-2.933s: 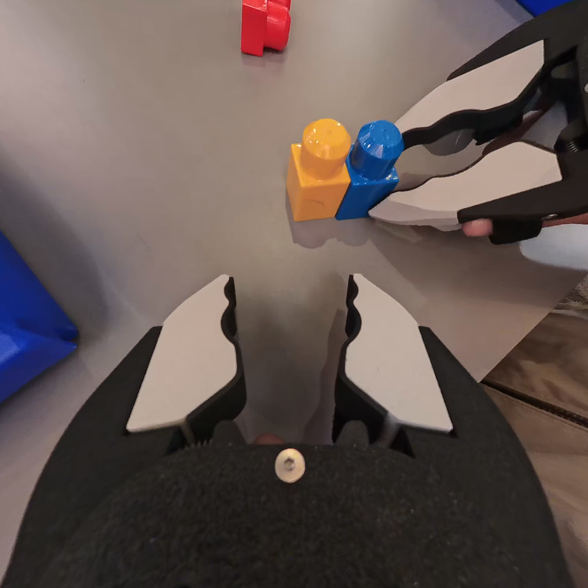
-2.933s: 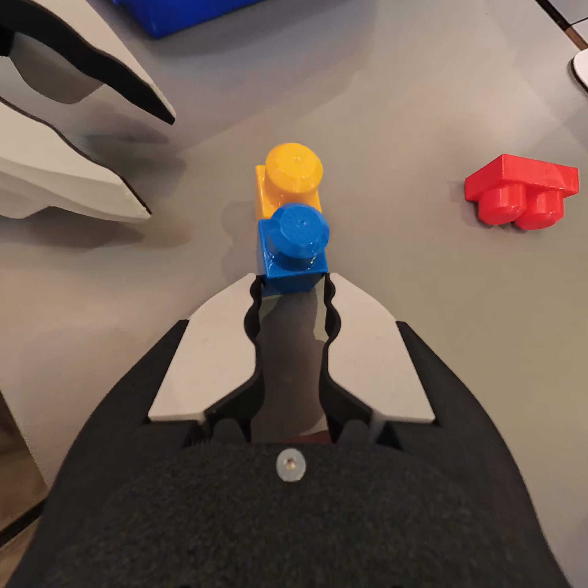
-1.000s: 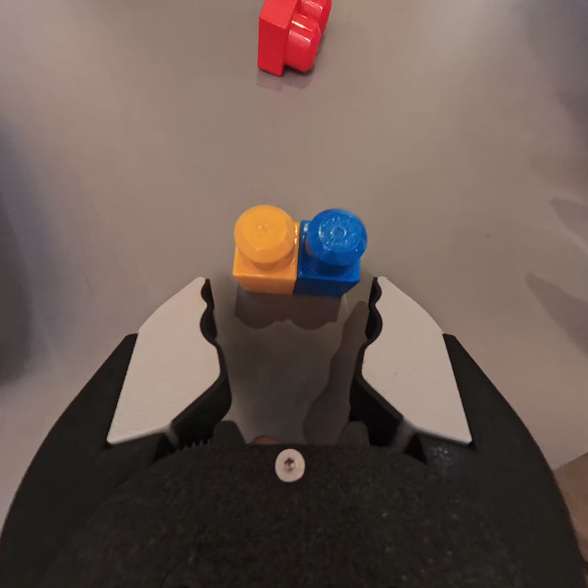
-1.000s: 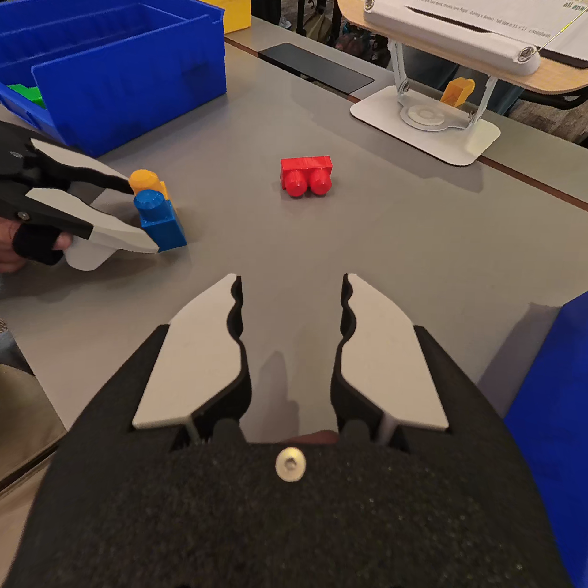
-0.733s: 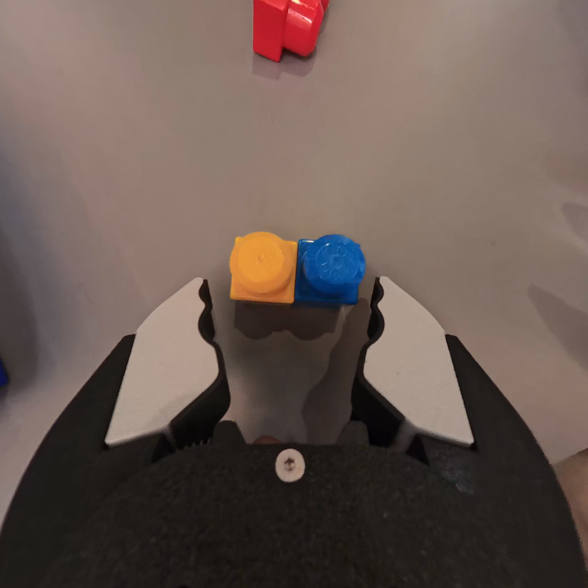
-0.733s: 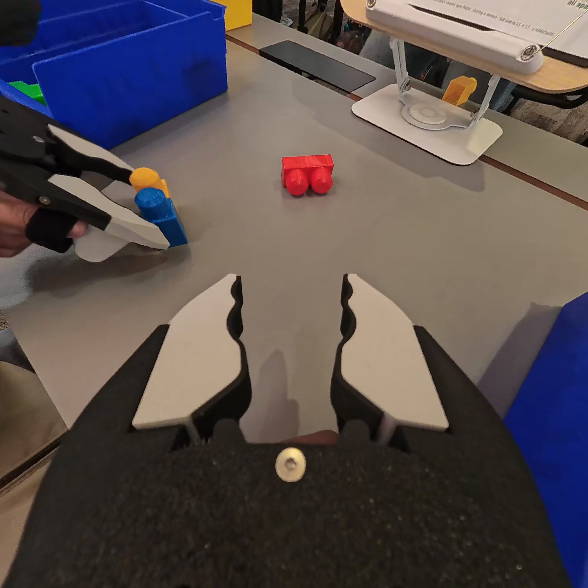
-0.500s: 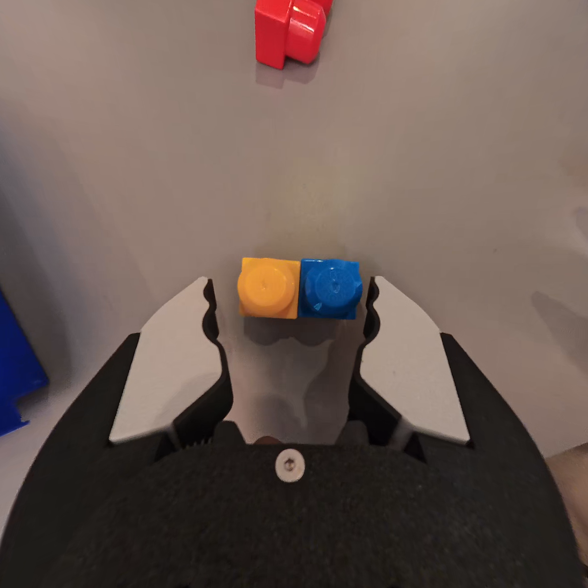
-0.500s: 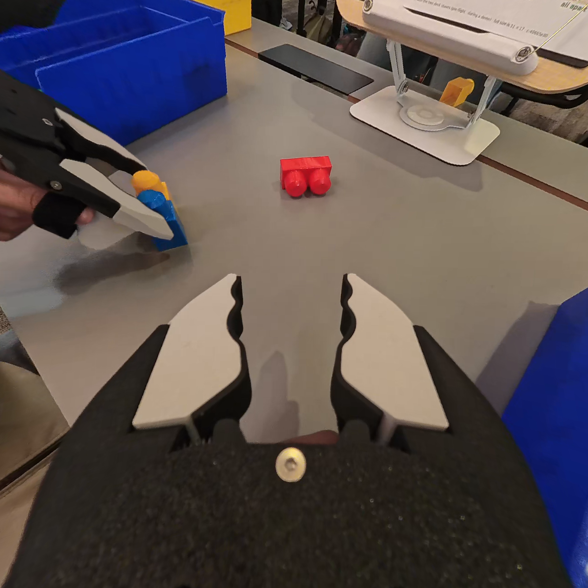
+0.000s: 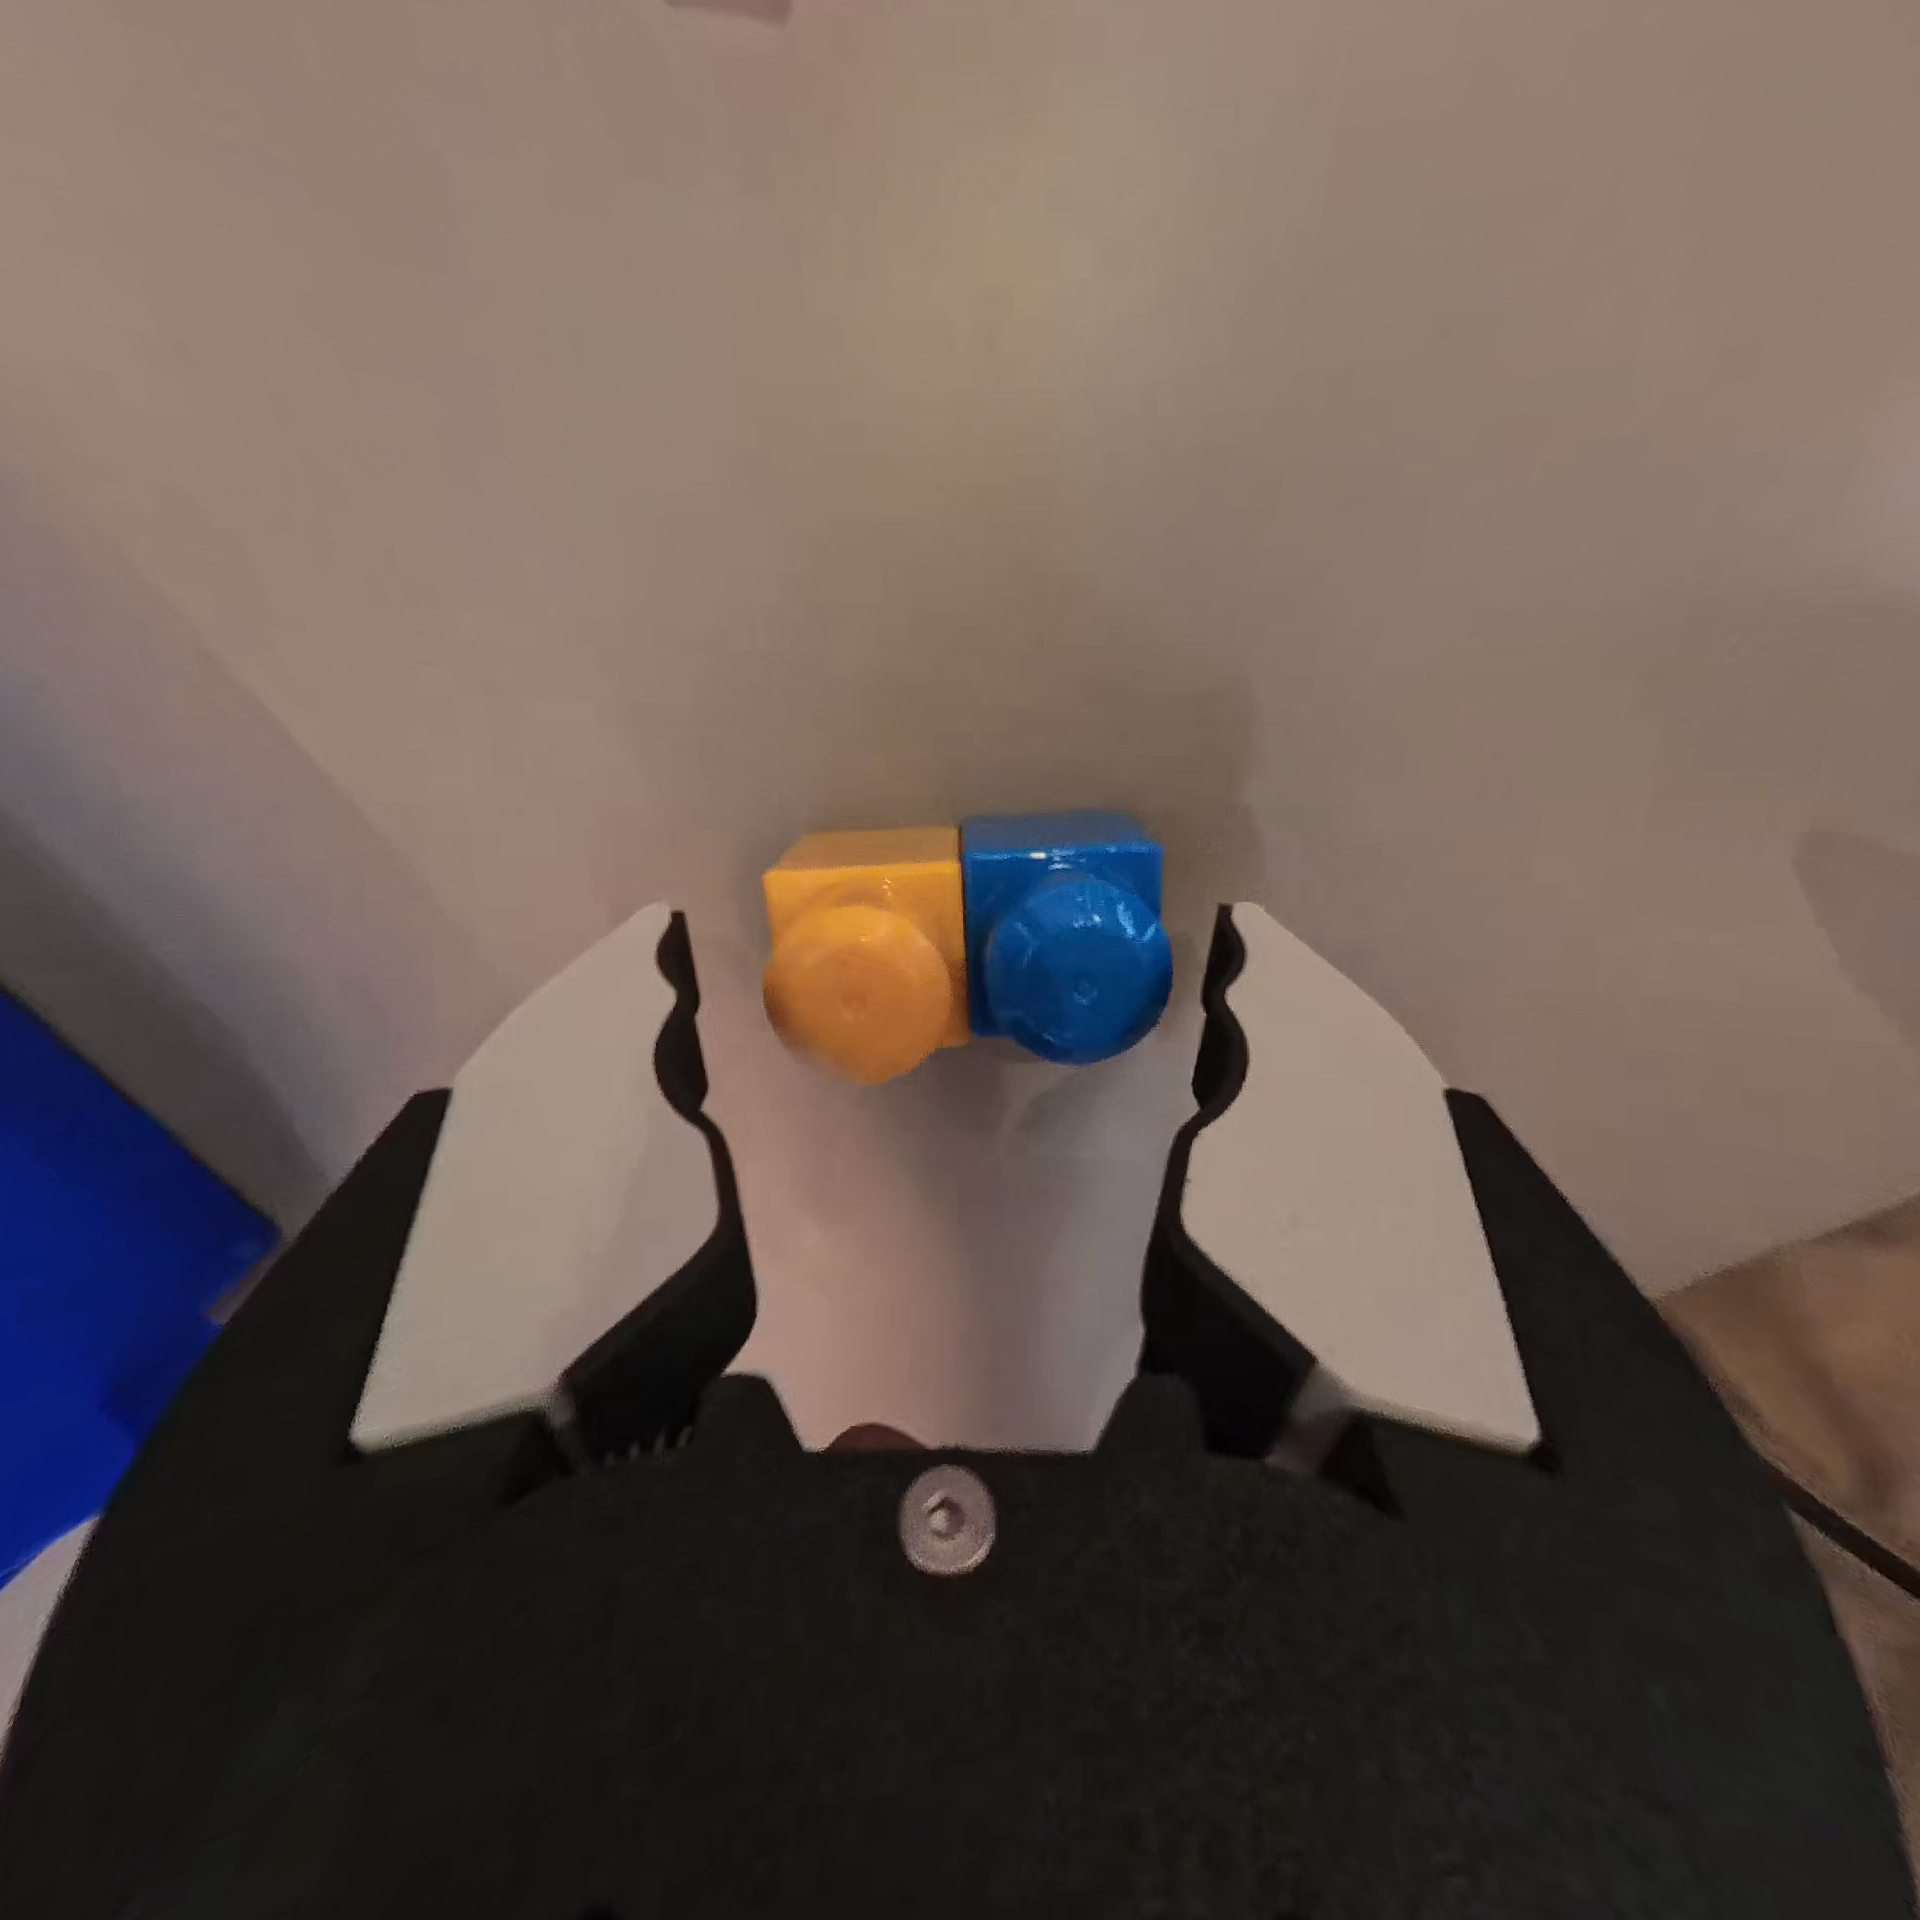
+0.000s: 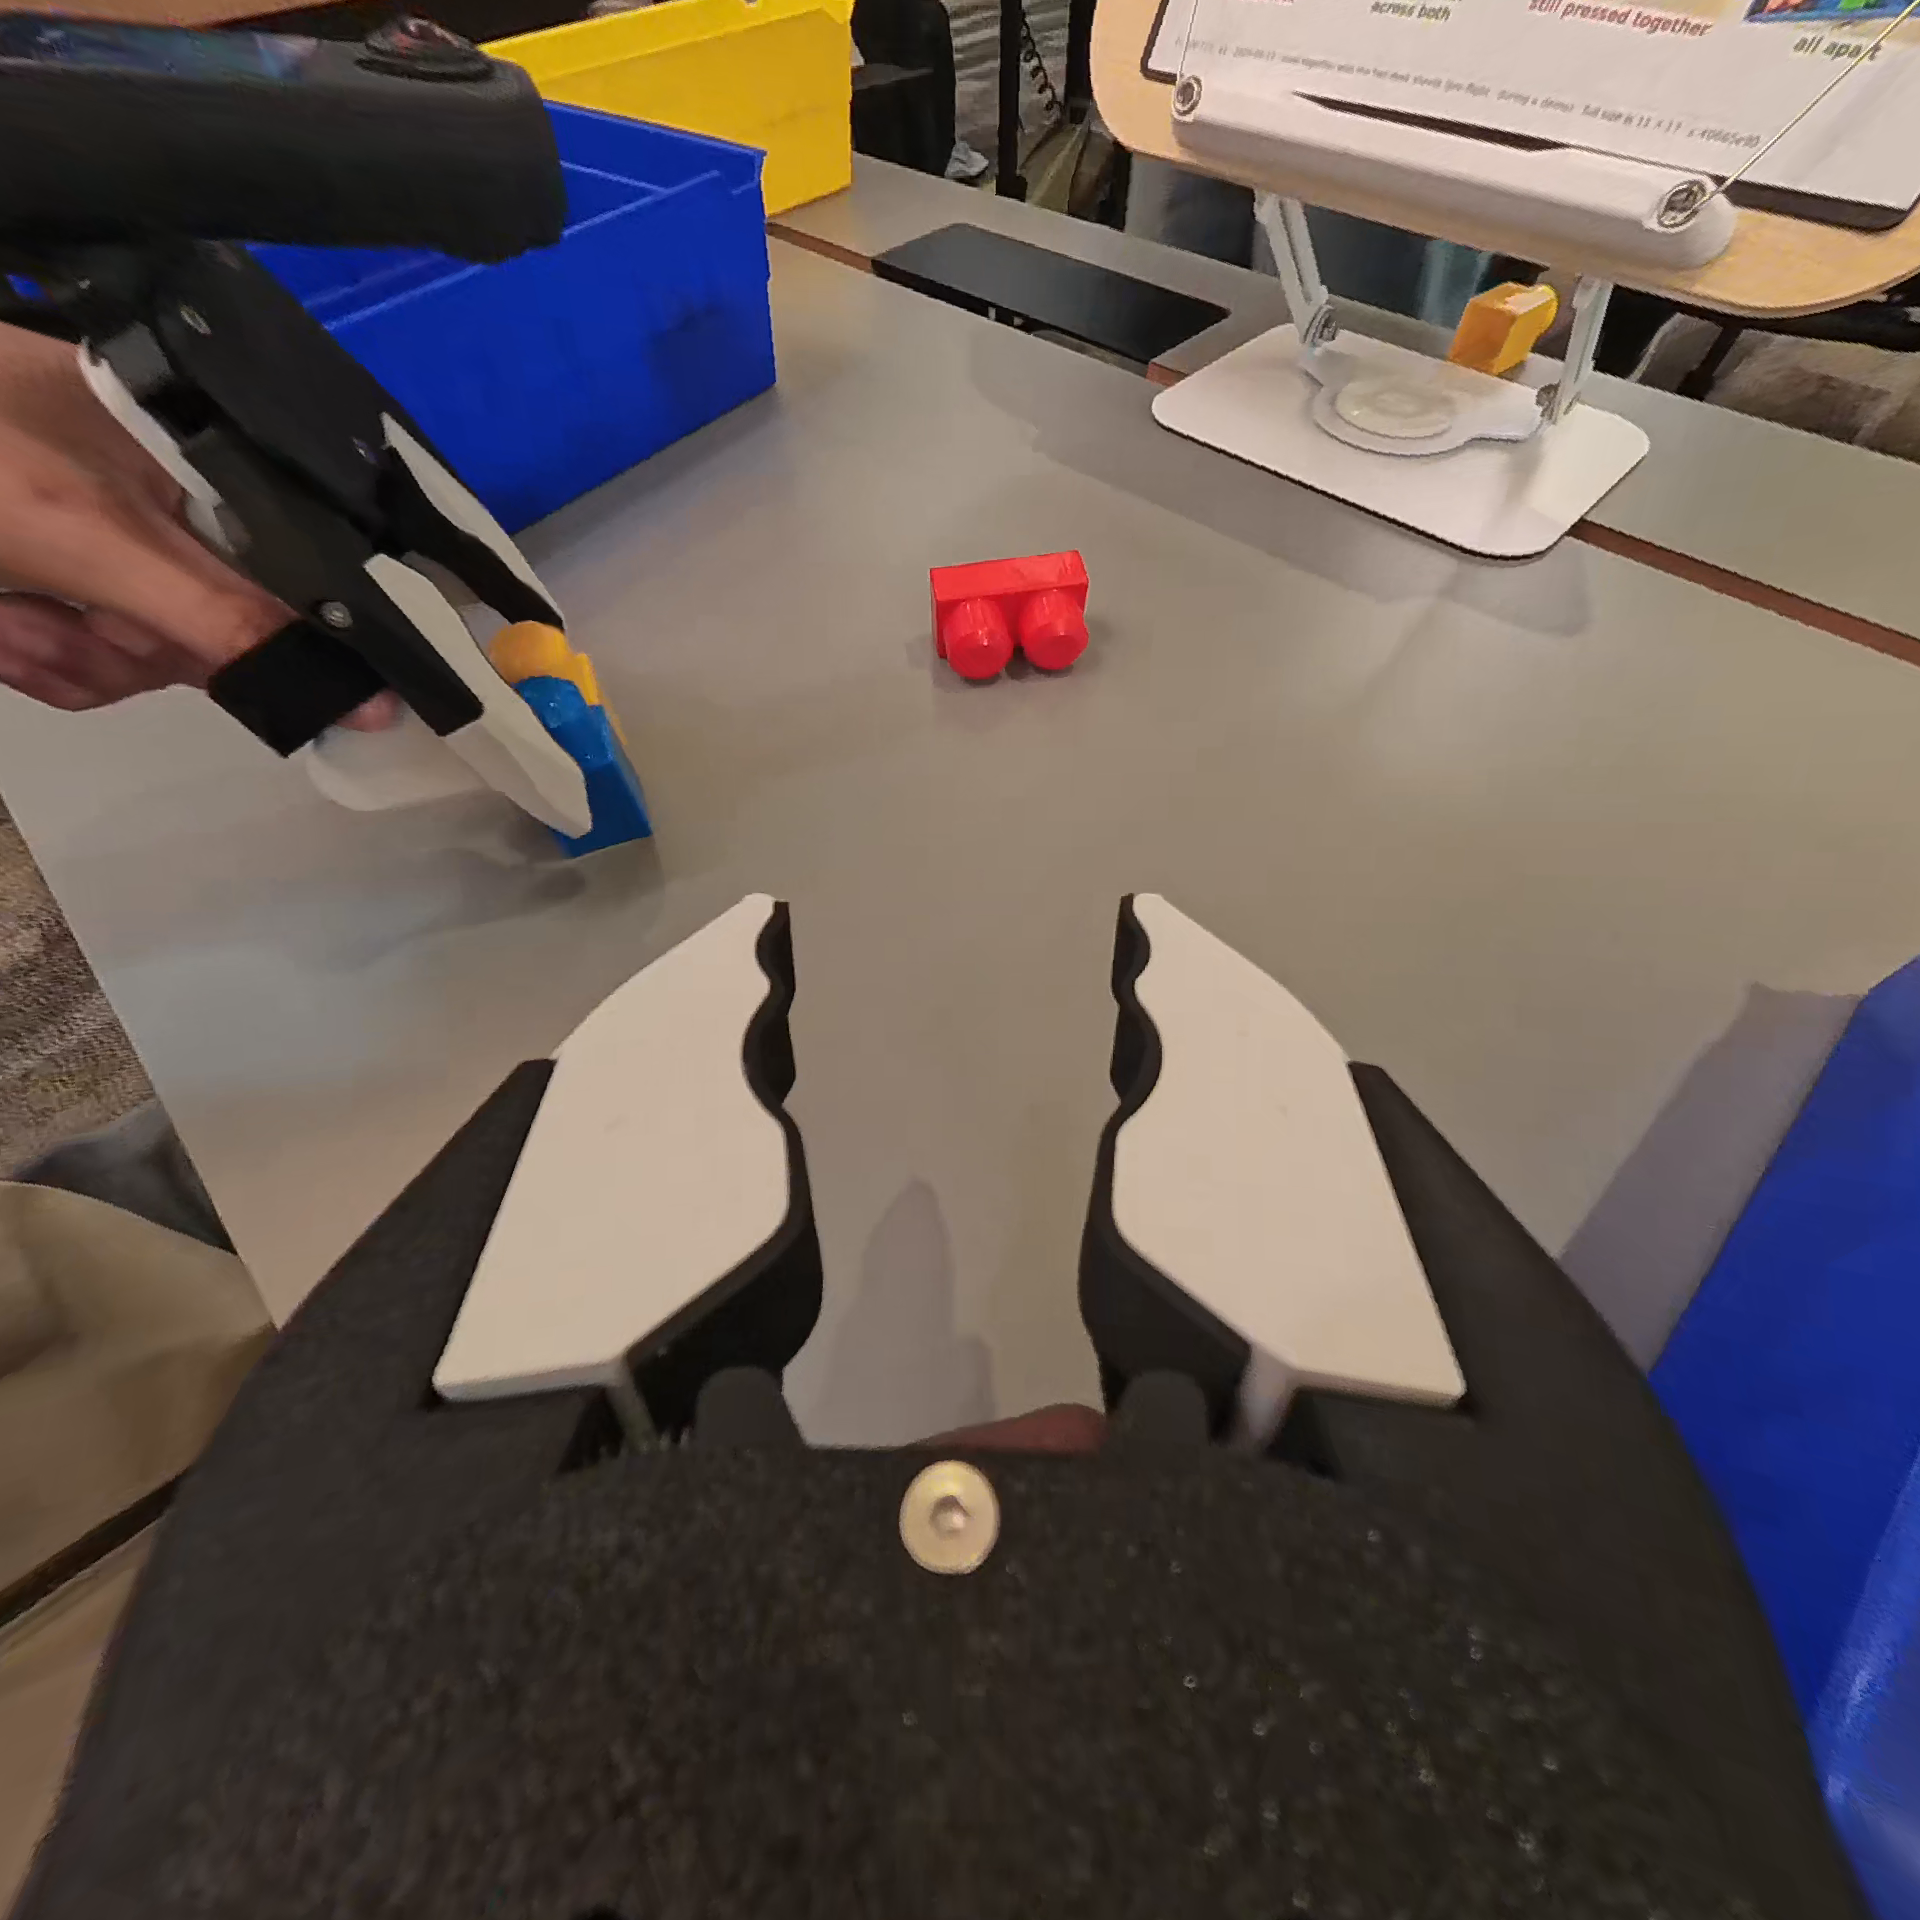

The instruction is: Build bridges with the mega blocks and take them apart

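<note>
An orange one-stud block (image 9: 862, 956) and a blue one-stud block (image 9: 1065, 935) stand side by side, touching, on the grey table (image 9: 935, 416). My left gripper (image 9: 948, 966) is open and points steeply down over them, a fingertip on either side of the pair, apart from both. In the right wrist view the left gripper (image 10: 520, 769) hides most of the orange block (image 10: 535, 649) and part of the blue block (image 10: 603, 779). A red two-stud block (image 10: 1013, 613) lies on its side mid-table. My right gripper (image 10: 951, 945) is open and empty, short of the red block.
A blue bin (image 10: 582, 322) and a yellow bin (image 10: 717, 73) stand at the back left. A white stand (image 10: 1403, 436) with a board and a small orange block (image 10: 1501, 327) is at the back right. A blue object (image 10: 1829, 1351) is at the right edge.
My left gripper has risen and tilted steeply down over the orange and blue blocks, its fingertips moving forward to either side of them. The blocks and my right gripper have not moved.
</note>
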Demonstrator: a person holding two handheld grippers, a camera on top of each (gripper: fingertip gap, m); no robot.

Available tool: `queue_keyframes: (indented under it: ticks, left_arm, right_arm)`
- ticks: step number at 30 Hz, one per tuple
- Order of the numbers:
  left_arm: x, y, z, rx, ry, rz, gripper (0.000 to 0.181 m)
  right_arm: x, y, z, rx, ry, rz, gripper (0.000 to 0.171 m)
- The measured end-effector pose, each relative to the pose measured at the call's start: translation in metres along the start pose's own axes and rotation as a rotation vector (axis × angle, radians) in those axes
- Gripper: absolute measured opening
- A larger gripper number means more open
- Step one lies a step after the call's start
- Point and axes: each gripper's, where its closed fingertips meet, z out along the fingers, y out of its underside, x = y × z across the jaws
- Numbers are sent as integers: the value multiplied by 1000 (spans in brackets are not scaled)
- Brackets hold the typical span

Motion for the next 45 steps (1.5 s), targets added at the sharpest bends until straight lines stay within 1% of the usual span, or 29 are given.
queue_keyframes:
  ticks: [3,6,9,15,21,36,45]
  left_arm:
    - [6,-2,1,-17,24,-45,92]
    - [3,0,3,-45,-18,-52,93]
    - [3,1,5,-70,-8,-87,92]
    - [-2,1,9,-100,-56,-79,92]
    - [0,4,12,-110,-37,-88,94]
    - [1,5,18,-66,-19,-98,94]
    - [4,5,21,27,-12,-119,94]
  right_arm:
    - [1,1,-1,3,-15,16,59]
    - [2,2,-1,8,-31,26,59]
    - [1,2,-1,12,-52,39,59]
    - [5,5,-2,8,-62,52,59]
    - [4,4,-3,14,-68,54,58]
    - [-1,4,-1,3,-71,38,58]
    - [-3,4,-1,1,-76,33,58]
